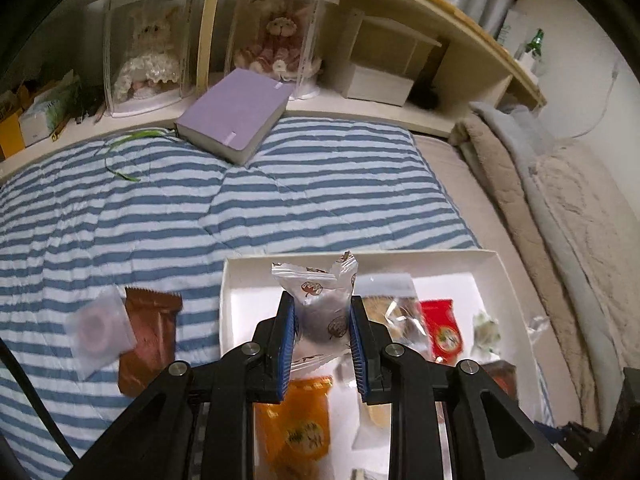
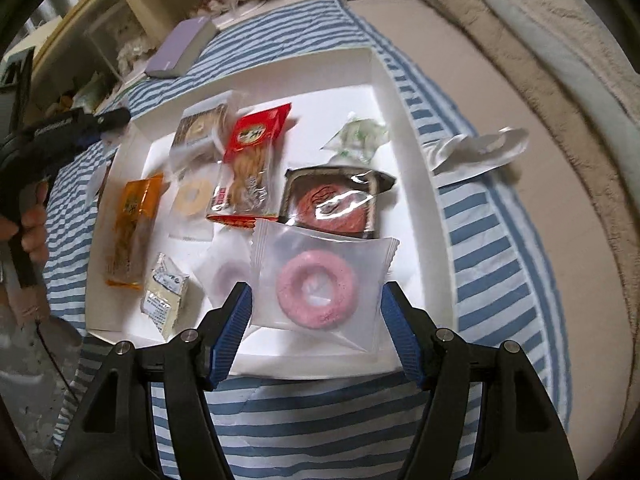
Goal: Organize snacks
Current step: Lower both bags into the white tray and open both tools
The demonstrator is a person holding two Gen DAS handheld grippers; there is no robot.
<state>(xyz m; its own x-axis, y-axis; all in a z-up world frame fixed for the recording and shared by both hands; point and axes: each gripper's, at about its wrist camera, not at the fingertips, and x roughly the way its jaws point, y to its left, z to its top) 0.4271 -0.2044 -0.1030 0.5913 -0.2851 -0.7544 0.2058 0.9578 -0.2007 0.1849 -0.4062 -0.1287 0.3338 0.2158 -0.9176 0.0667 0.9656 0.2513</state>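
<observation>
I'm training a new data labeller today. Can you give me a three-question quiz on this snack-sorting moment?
1. True or false: the left gripper is shut on a clear-wrapped dark snack.
2. Which packet lies between the right gripper's open fingers? A) orange packet B) pink ring packet C) red packet
3. Fill in: two packets, one brown and one frosted, lie outside the white box on the ____ blanket.

Key: 1 true. 2 B, the pink ring packet. 3 striped; the blanket has blue and white stripes.
</observation>
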